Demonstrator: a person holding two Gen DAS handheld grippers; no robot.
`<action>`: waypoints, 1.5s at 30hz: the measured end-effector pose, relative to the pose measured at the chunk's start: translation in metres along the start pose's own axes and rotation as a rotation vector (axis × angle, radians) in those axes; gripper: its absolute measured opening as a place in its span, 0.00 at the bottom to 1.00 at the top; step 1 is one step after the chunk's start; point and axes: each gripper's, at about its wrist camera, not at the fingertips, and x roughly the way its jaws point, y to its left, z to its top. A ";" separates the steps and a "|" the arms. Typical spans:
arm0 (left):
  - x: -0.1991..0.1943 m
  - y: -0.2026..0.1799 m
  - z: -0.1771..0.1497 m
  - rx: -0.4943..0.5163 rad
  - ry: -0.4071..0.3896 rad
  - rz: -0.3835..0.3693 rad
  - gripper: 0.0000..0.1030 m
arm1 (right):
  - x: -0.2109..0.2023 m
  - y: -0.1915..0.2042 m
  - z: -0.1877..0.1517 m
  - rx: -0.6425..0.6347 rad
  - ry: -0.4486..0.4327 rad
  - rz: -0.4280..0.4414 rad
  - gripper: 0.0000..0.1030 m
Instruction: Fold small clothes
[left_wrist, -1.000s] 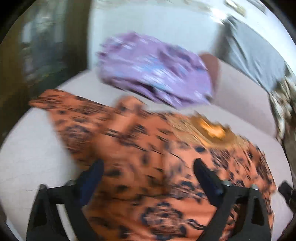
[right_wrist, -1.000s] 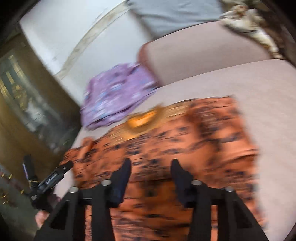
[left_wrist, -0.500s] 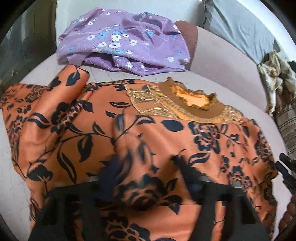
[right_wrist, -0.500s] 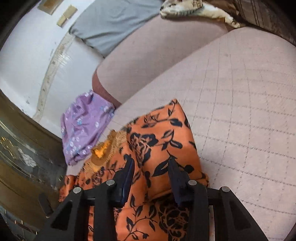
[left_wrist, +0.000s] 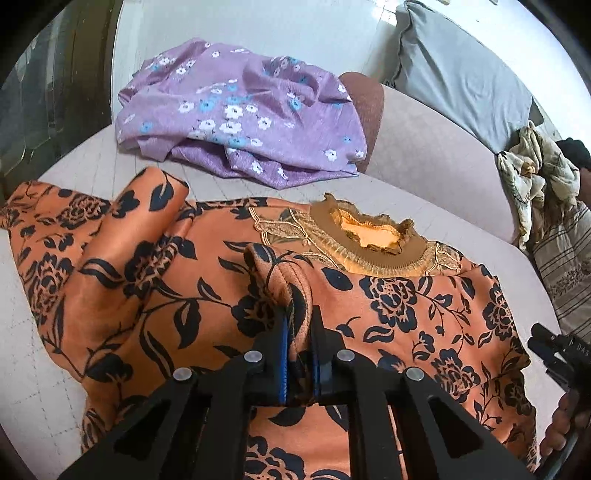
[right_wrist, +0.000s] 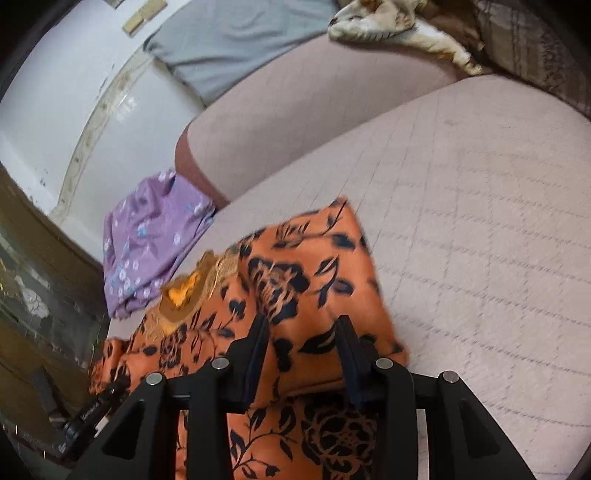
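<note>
An orange top (left_wrist: 406, 325) with a black flower print lies spread on the pale quilted seat of a sofa (right_wrist: 480, 221), its gold-trimmed neckline (left_wrist: 369, 240) turned toward the sofa's backrest and its body running from there toward the cameras. In the left wrist view its width stretches across the seat from left to right, with one sleeve (left_wrist: 122, 236) rumpled and folded over at the left. The left gripper (left_wrist: 297, 332) has its fingers drawn together on a raised pinch of the orange cloth near the middle of the chest, just below the neckline; the fold stands up between the blue pads. The right gripper (right_wrist: 303, 332) sits over the other sleeve end, which is doubled over near the garment's right edge; its fingers are apart, one on each side of the cloth, and whether they press it cannot be told. A purple flowered garment (left_wrist: 240, 118) lies crumpled beyond the top, against the sofa arm. A grey pillow (left_wrist: 461, 74) leans behind the backrest, with a cream patterned cloth (left_wrist: 535, 166) bunched beside it.
</note>
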 end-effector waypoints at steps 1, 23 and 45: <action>-0.002 0.001 0.001 -0.001 -0.005 0.003 0.09 | -0.001 -0.002 0.002 0.008 -0.003 -0.002 0.39; -0.080 0.137 0.035 -0.377 -0.239 0.288 0.86 | 0.022 0.001 -0.005 0.000 0.159 -0.010 0.53; -0.026 0.367 0.058 -0.982 -0.148 0.160 0.80 | 0.031 0.017 -0.016 -0.086 0.140 -0.036 0.54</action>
